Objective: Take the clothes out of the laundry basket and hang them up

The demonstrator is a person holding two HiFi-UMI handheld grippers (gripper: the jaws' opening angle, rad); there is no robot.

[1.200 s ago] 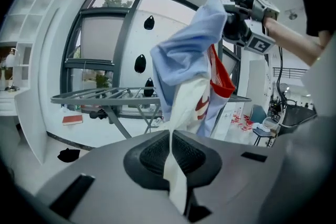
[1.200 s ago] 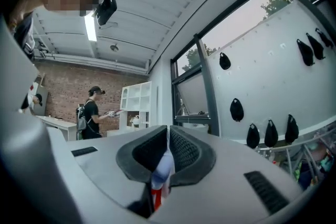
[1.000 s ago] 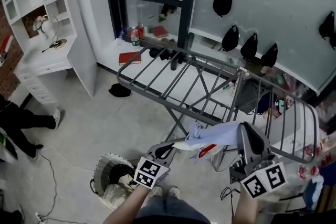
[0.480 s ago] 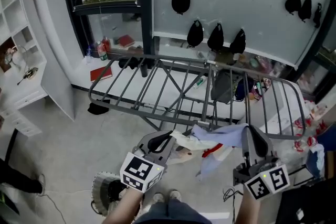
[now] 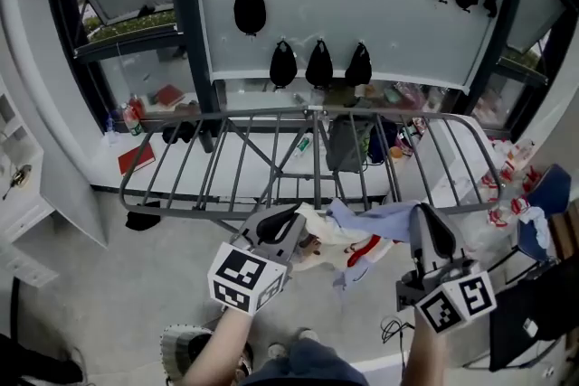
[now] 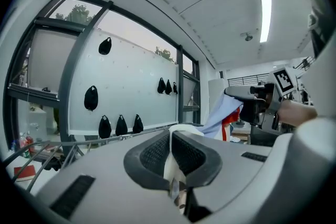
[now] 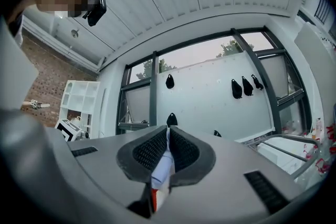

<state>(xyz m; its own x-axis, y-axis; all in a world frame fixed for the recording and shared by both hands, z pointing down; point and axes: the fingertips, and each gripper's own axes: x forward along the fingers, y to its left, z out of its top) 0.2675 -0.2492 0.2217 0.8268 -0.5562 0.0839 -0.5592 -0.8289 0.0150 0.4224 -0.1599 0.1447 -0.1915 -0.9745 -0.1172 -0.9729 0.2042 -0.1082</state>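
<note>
A person's left gripper [image 5: 288,221] and right gripper [image 5: 427,221] each clamp shut on an end of a pale blue, white and red garment [image 5: 364,221], stretched between them at the near edge of the grey drying rack [image 5: 317,158].

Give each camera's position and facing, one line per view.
Head view: on the head, steeply down at drying rack; forearms, left gripper, right gripper show.
Left gripper view: rides it, along its shut jaws toward the right gripper.
Right gripper view: rides it, along its shut jaws toward the window wall.
All share the garment both clamp.
</note>
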